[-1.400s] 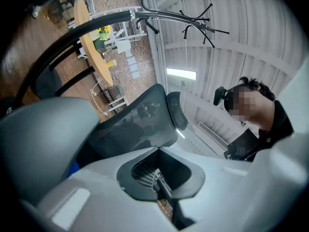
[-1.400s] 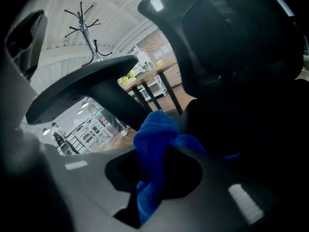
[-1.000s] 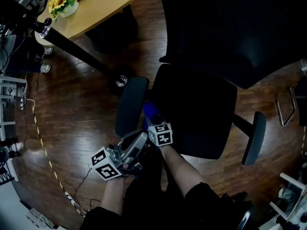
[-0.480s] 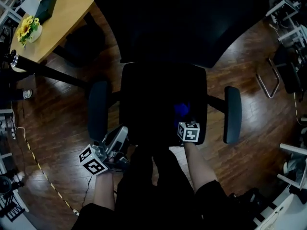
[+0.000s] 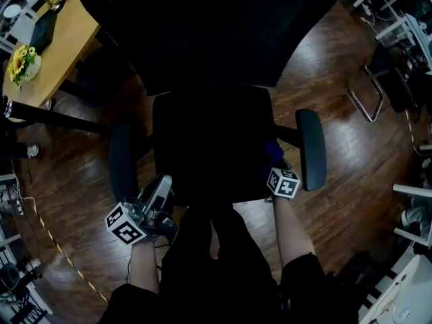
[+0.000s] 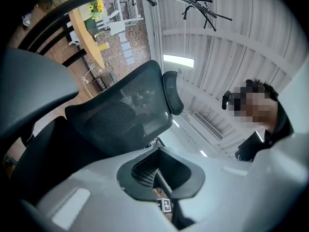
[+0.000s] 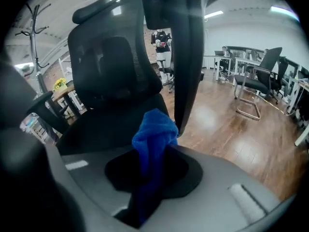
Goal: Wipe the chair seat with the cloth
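Observation:
The black chair seat [image 5: 209, 140] fills the middle of the head view, with its tall mesh back [image 5: 209, 25] above. My right gripper [image 5: 277, 167] is at the seat's front right corner, next to the right armrest [image 5: 310, 147]. It is shut on the blue cloth [image 5: 272, 152]. In the right gripper view the cloth [image 7: 153, 129] bunches up out of the gripper [image 7: 152, 166] before the seat [image 7: 111, 124]. My left gripper [image 5: 156, 193] hangs off the seat's front left, below the left armrest [image 5: 121, 160]. It points up at the chair back [image 6: 120, 115], and this gripper [image 6: 159, 170] looks shut and empty.
A wooden table [image 5: 61, 39] with a pot of sunflowers [image 5: 20, 63] stands at the upper left. A metal-framed chair [image 5: 378, 79] is at the right. A cable [image 5: 61, 248] runs over the dark wood floor at the lower left.
My right gripper has carried the blue cloth across the seat from its left side to its front right corner. The left gripper stayed low at the front left.

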Demonstrator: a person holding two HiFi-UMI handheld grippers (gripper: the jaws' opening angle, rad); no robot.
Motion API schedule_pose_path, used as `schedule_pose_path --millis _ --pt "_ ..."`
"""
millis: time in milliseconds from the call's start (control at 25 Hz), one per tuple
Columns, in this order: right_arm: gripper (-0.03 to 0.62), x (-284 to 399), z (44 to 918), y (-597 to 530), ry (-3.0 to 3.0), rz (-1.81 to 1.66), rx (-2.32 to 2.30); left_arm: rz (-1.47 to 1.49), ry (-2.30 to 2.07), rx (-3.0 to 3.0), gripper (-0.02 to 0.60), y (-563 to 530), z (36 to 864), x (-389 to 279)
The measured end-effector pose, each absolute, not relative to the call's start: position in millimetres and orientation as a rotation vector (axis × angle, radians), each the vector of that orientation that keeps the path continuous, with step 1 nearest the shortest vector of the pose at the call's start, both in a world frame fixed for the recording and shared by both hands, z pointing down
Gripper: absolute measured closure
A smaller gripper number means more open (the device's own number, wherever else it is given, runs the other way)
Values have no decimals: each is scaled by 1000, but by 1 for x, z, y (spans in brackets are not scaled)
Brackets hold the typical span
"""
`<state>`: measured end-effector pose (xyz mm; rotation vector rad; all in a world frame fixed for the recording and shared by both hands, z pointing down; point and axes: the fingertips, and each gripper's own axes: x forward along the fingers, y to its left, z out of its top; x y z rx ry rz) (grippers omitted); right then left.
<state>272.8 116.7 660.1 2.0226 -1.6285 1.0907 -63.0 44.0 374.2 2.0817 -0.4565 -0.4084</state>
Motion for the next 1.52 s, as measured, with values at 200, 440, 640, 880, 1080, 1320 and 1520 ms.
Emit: schedule_pose_path --millis 200,440,640,880,1080,1320,1520 --pt "530 222 649 107 -1766 1047 1958 -420 -499 2077 589 40 375 -74" --pt "530 38 651 76 -2125 1112 1473 -454 -582 2065 589 39 374 -102" --pt "530 -96 642 67 -2305 1139 1159 -458 -688 2061 589 49 374 -132" --pt "530 -190 665 102 -2287 1107 956 -478 -772 2045 589 61 371 -169" --pt "530 -183 670 116 -2319 995 941 -480 -773 2045 589 59 374 -175" --pt "530 -94 681 127 -2191 1093 1181 -457 -692 2061 589 49 372 -151" --pt "530 44 690 153 -1994 1139 1467 -422 -607 2098 589 42 370 -111"
